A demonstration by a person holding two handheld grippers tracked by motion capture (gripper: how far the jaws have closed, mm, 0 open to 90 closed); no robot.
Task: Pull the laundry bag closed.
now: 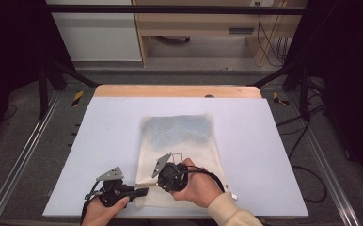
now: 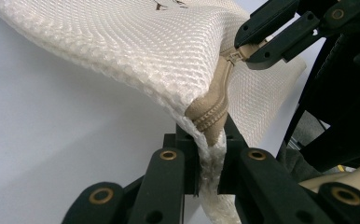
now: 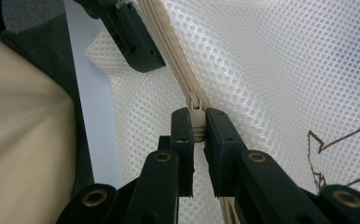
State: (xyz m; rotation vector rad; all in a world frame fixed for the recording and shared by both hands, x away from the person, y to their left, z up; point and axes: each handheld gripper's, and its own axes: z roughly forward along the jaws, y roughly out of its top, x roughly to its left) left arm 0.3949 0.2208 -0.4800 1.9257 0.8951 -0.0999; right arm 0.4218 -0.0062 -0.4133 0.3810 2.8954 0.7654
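One cream-white mesh laundry bag (image 1: 179, 141), rectangular, lay flat on one pale grey-blue rectangular table mat (image 1: 99, 141), its near edge at the person's side of the table. One tan zipper (image 3: 169, 46) ran along that near edge; one tan zipper pull (image 3: 196, 112) sat on it. One brown line drawing (image 3: 336, 154) marked the mesh face.

Two hand-held grippers, black, two jaws each. The left gripper (image 2: 209, 158) was closed on the bag's near corner, mesh and zipper end pinched between its jaws, the corner lifted slightly off the mat. The right gripper (image 3: 195, 128) was closed on the zipper pull, jaws narrow, just beside the left gripper along the same edge. In the high view both worked at the bag's near left corner.

One wooden table edge (image 1: 177, 91) showed beyond the mat.
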